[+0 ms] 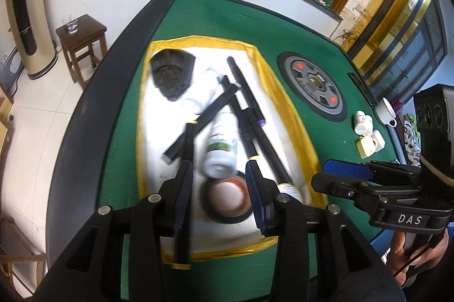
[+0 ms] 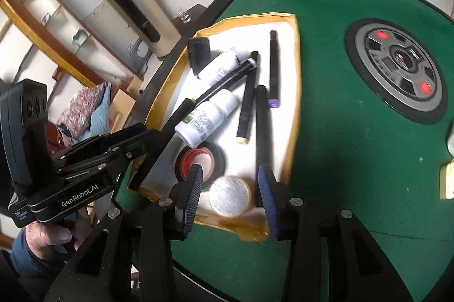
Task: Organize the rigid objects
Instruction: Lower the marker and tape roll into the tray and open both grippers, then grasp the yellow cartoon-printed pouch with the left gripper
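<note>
A white cloth with a yellow border [image 1: 144, 109] lies on the green table. On it are several black markers [image 1: 249, 92], two white bottles [image 1: 221, 148], a black pouch [image 1: 170, 75] and a black tape roll [image 1: 227, 199]. My left gripper [image 1: 220, 188] hangs open over the tape roll and the nearer bottle, touching neither. A yellow-tipped marker [image 1: 188, 137] runs under its left finger. My right gripper [image 2: 229, 188] is open around a white round disc [image 2: 229, 195] at the cloth's near edge, with a gap on both sides. The tape roll [image 2: 198, 160] sits just beyond its left finger.
A grey round dial [image 1: 312, 86] is set into the middle of the green felt table [image 1: 227, 18]. White cups [image 1: 363, 123] and a pale box [image 1: 369, 146] stand at the right. A wooden stool with a glass [image 1: 79, 29] stands off the table's left edge.
</note>
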